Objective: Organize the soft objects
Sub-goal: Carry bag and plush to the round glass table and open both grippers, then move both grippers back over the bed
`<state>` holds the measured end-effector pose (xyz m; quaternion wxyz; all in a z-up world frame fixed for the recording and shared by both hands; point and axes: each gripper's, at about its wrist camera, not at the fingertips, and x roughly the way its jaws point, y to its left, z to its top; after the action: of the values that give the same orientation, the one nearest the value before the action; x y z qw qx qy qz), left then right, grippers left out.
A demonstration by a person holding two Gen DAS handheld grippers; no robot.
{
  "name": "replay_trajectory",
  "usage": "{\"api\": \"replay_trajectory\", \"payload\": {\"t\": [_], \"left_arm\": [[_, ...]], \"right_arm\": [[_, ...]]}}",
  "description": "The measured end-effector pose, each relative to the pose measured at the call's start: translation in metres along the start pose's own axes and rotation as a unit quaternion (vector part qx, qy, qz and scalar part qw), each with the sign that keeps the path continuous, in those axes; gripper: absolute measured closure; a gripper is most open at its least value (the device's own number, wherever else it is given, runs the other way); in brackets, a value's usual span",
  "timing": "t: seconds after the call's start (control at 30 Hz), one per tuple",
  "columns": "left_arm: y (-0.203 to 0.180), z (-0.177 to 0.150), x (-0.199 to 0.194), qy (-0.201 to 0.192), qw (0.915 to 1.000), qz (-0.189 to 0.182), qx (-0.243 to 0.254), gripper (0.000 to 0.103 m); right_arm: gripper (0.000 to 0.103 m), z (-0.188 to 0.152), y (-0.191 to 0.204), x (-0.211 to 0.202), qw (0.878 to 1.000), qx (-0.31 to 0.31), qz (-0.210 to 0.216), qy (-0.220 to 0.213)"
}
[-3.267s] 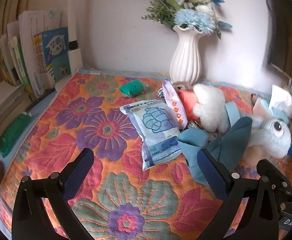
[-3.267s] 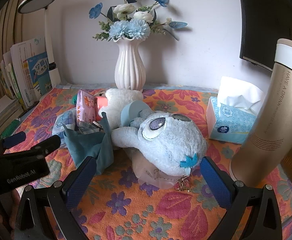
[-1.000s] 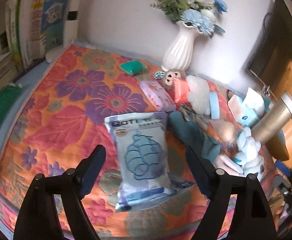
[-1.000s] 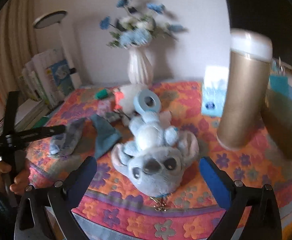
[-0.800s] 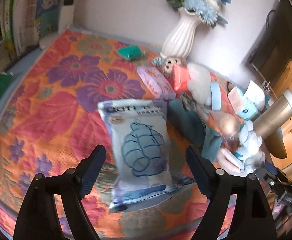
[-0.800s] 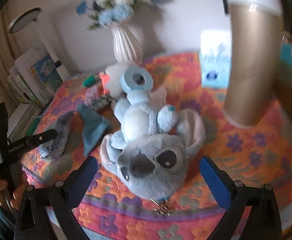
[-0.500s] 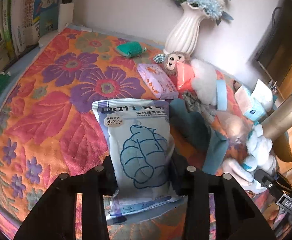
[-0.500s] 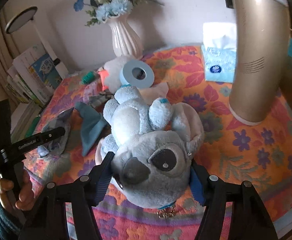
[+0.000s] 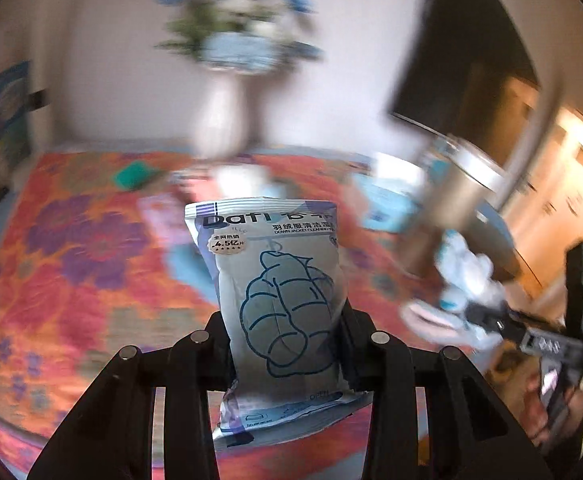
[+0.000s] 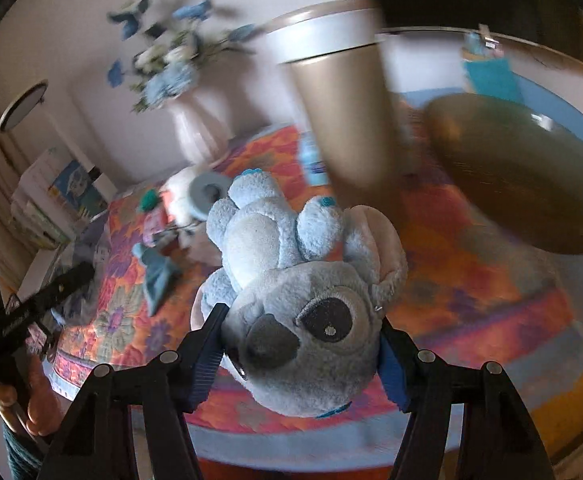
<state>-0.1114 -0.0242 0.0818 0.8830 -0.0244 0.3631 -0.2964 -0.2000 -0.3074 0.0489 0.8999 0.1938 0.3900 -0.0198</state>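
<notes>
left wrist: the left gripper (image 9: 285,340) fingers pinch a pale blue plastic wipes packet (image 9: 277,300), lifted above the floral tabletop (image 9: 71,260); slick film could slip. right wrist: the right gripper (image 10: 299,354) fingers squeeze a fluffy blue plush toy (image 10: 303,300), near a tall gold flask (image 10: 339,108) it might topple.

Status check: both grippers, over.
Left gripper shut on wipes pack. Right gripper shut on blue plush. Gold tumbler close behind plush.

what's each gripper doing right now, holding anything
Left gripper: closed on the blue-and-white wipes pack, lifted off the table.
Right gripper: closed on the head of the blue plush toy.
</notes>
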Motion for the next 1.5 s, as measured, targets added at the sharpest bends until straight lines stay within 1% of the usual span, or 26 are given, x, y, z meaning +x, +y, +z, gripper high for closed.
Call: {"api": "replay_trajectory", "payload": {"t": [0.1, 0.13, 0.2, 0.33, 0.37, 0.47, 0.53, 0.57, 0.63, 0.67, 0.73, 0.77, 0.87, 0.97, 1.0, 1.03, 1.07, 1.1, 1.13, 1.23, 1.3, 1.37, 1.43, 1.5], "left_arm": [[-0.045, 0.0, 0.018, 0.016, 0.998, -0.043, 0.043, 0.068], [-0.057, 0.0, 0.023, 0.022, 0.9968, -0.055, 0.054, 0.068], [-0.089, 0.0, 0.036, 0.036, 0.9924, -0.083, 0.083, 0.068], [-0.151, 0.001, 0.057, 0.053, 0.9809, -0.126, 0.138, 0.068], [-0.169, 0.003, 0.063, 0.055, 0.9768, -0.139, 0.153, 0.068], [-0.209, 0.012, 0.074, 0.051, 0.9684, -0.161, 0.183, 0.068], [-0.231, 0.02, 0.08, 0.043, 0.9654, -0.166, 0.196, 0.068], [-0.245, 0.024, 0.084, 0.037, 0.9649, -0.163, 0.203, 0.068], [-0.265, 0.031, 0.093, 0.027, 0.9655, -0.15, 0.211, 0.068], [-0.278, 0.035, 0.102, 0.019, 0.9668, -0.136, 0.215, 0.068], [-0.293, 0.039, 0.112, 0.009, 0.9682, -0.12, 0.219, 0.068], [-0.302, 0.041, 0.122, 0.006, 0.9691, -0.111, 0.22, 0.068], [-0.316, 0.042, 0.142, 0.005, 0.969, -0.094, 0.229, 0.068], [-0.321, 0.039, 0.161, 0.005, 0.9699, -0.078, 0.231, 0.066], [-0.325, 0.04, 0.167, 0.003, 0.9697, -0.074, 0.233, 0.059], [-0.325, 0.039, 0.17, 0.004, 0.9696, -0.071, 0.234, 0.047], [-0.326, 0.039, 0.173, 0.005, 0.9696, -0.07, 0.234, 0.04], [-0.326, 0.038, 0.174, 0.008, 0.9698, -0.074, 0.233, 0.026], [-0.325, 0.035, 0.17, 0.004, 0.9694, -0.082, 0.231, 0.021], [-0.329, 0.035, 0.163, -0.008, 0.9654, -0.094, 0.243, 0.021], [-0.33, 0.03, 0.15, -0.015, 0.9627, -0.098, 0.252, 0.021], [-0.325, 0.025, 0.131, -0.025, 0.9612, -0.105, 0.254, 0.021], [-0.316, 0.022, 0.116, -0.032, 0.9618, -0.101, 0.252, 0.021], [-0.298, 0.02, 0.101, -0.041, 0.9645, -0.086, 0.246, 0.021]], "right_arm": [[0.037, 0.002, -0.028, -0.023, 1.0, 0.016, -0.02, -0.01], [0.037, 0.003, -0.039, -0.034, 0.999, 0.02, -0.034, -0.016], [0.037, 0.005, -0.055, -0.048, 0.998, 0.027, -0.05, -0.023], [0.037, 0.016, -0.087, -0.086, 0.994, 0.048, -0.079, -0.065], [0.037, 0.02, -0.095, -0.094, 0.992, 0.054, -0.085, -0.077], [0.037, 0.037, -0.117, -0.113, 0.987, 0.073, -0.098, -0.106], [0.037, 0.05, -0.13, -0.119, 0.983, 0.087, -0.102, -0.126], [0.037, 0.059, -0.14, -0.121, 0.98, 0.097, -0.103, -0.138], [0.037, 0.071, -0.155, -0.117, 0.977, 0.116, -0.102, -0.147], [0.037, 0.079, -0.167, -0.114, 0.975, 0.131, -0.103, -0.149], [0.037, 0.091, -0.187, -0.105, 0.971, 0.157, -0.102, -0.148], [0.037, 0.1, -0.2, -0.095, 0.97, 0.17, -0.103, -0.138], [0.037, 0.117, -0.222, -0.069, 0.971, 0.19, -0.101, -0.107], [0.035, 0.127, -0.24, -0.044, 0.971, 0.21, -0.086, -0.071], [0.033, 0.128, -0.244, -0.038, 0.971, 0.215, -0.088, -0.059], [0.033, 0.128, -0.247, -0.035, 0.971, 0.219, -0.086, -0.052], [0.033, 0.128, -0.25, -0.034, 0.97, 0.222, -0.081, -0.047], [0.033, 0.126, -0.251, -0.035, 0.97, 0.224, -0.079, -0.048], [0.032, 0.124, -0.251, -0.04, 0.97, 0.225, -0.079, -0.054], [0.031, 0.119, -0.25, -0.057, 0.969, 0.224, -0.079, -0.073], [0.031, 0.117, -0.246, -0.07, 0.969, 0.219, -0.075, -0.087], [0.031, 0.113, -0.234, -0.085, 0.971, 0.205, -0.074, -0.103], [0.03, 0.104, -0.218, -0.098, 0.973, 0.187, -0.066, -0.116], [0.03, 0.096, -0.204, -0.105, 0.975, 0.175, -0.053, -0.124]]}}
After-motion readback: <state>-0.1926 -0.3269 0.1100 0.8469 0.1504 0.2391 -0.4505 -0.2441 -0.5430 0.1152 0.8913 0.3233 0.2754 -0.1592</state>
